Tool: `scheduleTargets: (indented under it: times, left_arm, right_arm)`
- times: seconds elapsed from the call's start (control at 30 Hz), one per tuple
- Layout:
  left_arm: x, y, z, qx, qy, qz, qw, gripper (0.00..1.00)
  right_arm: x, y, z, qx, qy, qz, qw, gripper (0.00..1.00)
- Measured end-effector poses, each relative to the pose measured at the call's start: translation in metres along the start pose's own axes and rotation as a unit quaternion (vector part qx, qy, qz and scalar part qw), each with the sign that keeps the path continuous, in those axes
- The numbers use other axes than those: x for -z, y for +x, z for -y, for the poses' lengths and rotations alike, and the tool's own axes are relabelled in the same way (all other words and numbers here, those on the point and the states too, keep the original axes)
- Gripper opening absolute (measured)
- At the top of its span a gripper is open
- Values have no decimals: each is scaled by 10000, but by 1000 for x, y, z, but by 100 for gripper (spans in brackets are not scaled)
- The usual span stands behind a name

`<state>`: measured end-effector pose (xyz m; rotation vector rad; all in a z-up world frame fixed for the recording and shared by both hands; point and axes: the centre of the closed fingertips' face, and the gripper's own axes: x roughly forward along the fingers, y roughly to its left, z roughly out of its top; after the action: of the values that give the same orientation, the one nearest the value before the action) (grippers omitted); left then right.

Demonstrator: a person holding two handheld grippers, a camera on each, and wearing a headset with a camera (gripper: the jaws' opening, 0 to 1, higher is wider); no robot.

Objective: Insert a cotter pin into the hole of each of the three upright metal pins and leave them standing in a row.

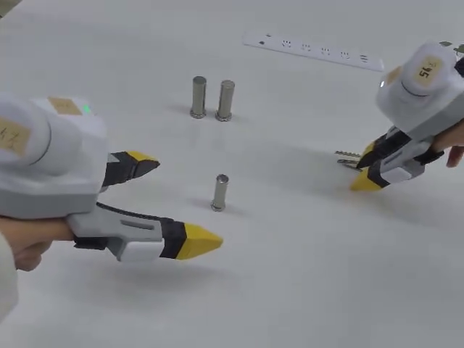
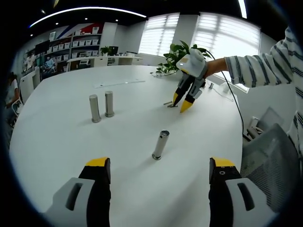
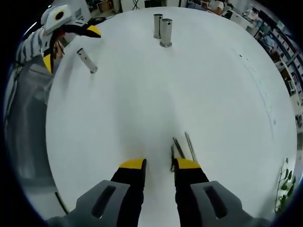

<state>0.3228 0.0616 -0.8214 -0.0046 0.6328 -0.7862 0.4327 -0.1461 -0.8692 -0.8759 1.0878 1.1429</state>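
Three grey cylindrical pins [image 1: 220,192] upright on white surface [image 1: 290,275], two side by side, one apart. Left claw [image 1: 186,200] wide apart; right claw [image 1: 365,167] slightly apart beside cotter pins [image 1: 348,156].

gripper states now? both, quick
Left gripper: open wide, holding nothing.
Right gripper: open, gripping nothing; cotter pins lie by one jaw tip.

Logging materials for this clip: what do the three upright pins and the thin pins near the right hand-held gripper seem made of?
Upright pins: likely steel, matte grey with soft highlights. Thin pins: probably bare metal wire, grey and slender; finish too small to judge.
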Motion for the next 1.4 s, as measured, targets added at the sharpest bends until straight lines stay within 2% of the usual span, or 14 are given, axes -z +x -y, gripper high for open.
scheduleTargets:
  times: [0.3,0.47,0.63,0.73,0.9,1.2,1.4]
  left_arm:
    - [1,-3,4,24,-35,2,10000,86]
    - [3,-4,5,-43,-47,-26,10000,86]
    - [2,-4,7,-46,-104,15,9999,86]
    - [2,-3,9,-24,-100,7,9999,86]
    - [5,-3,10,-8,-119,-68,9999,85]
    - [9,-5,12,37,-157,-155,9997,85]
    - [11,-6,9,38,-161,-204,9997,84]
  right_arm:
    - [-2,2,-1,10,-117,-152,9998,14]
    - [-4,3,6,252,-181,-250,9992,4]
    - [-3,2,5,269,-150,-307,9991,4]
    - [-3,2,6,285,94,-274,9992,4]
    - [-3,2,6,295,224,-262,9990,3]
    - [-2,1,4,258,175,-287,9991,2]
    - [-6,-12,1,389,87,-202,9990,2]
